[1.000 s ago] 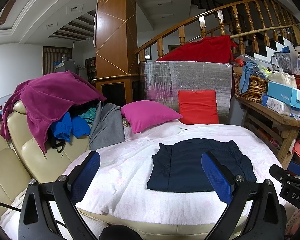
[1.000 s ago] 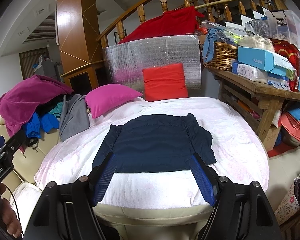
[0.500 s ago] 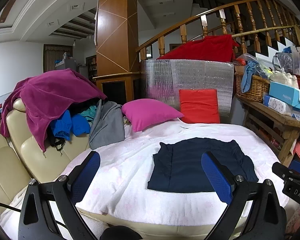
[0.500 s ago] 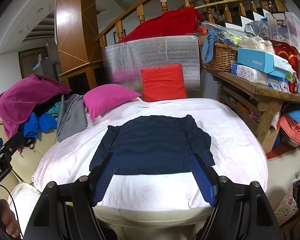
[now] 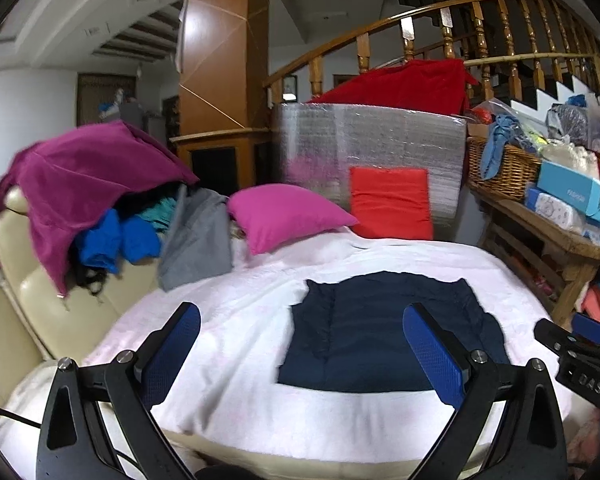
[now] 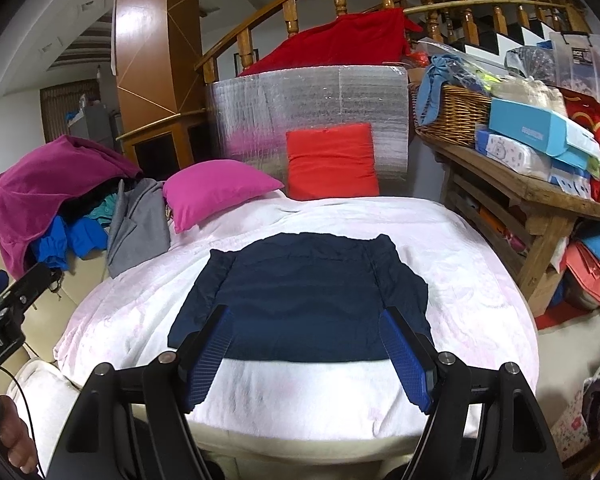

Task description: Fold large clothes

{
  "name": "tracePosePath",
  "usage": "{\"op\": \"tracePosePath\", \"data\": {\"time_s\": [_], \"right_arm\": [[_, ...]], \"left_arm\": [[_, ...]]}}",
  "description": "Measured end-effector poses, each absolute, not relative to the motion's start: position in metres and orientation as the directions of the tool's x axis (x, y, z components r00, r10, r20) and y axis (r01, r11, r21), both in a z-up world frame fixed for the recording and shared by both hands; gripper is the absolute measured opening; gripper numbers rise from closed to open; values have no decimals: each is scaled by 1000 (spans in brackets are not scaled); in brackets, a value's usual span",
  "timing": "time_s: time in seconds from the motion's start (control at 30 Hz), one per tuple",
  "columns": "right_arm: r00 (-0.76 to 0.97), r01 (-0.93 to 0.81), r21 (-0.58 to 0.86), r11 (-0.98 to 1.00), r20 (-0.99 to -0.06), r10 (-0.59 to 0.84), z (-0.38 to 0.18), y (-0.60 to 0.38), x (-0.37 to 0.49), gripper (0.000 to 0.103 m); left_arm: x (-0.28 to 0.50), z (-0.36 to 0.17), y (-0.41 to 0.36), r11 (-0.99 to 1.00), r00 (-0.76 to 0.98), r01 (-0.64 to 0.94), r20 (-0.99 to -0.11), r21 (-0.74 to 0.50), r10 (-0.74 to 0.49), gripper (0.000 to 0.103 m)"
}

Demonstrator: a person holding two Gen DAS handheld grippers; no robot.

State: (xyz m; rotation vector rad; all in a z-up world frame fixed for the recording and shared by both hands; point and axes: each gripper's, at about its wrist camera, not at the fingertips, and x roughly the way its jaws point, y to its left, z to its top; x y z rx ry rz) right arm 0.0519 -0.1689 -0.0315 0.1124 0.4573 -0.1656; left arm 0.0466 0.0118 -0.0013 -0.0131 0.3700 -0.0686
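A dark navy garment lies flat on a white blanket, its sleeves folded in over the body. My right gripper stands open just short of the garment's near hem, nothing between its blue pads. In the left wrist view the same navy garment lies to the right of centre. My left gripper is open and empty, hovering before the blanket with its right pad in front of the cloth. The right gripper's body shows at that view's right edge.
A heap of clothes covers a cream sofa on the left. A pink pillow and a red cushion lean at the back. A wooden bench with boxes and a wicker basket stands on the right.
Both grippers have drifted a little toward the blanket and garment, which now look slightly larger. Jaws stayed wide and the garment has not moved.
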Motion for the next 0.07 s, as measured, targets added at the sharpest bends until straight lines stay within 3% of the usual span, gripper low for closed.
{"op": "tracePosePath", "data": {"time_s": [0.07], "right_arm": [[881,193,69,979,-451,-141,-32,-181,66,78]], "left_arm": [[69,-3,14,997,922,73,-379,-40,-83,101]]}}
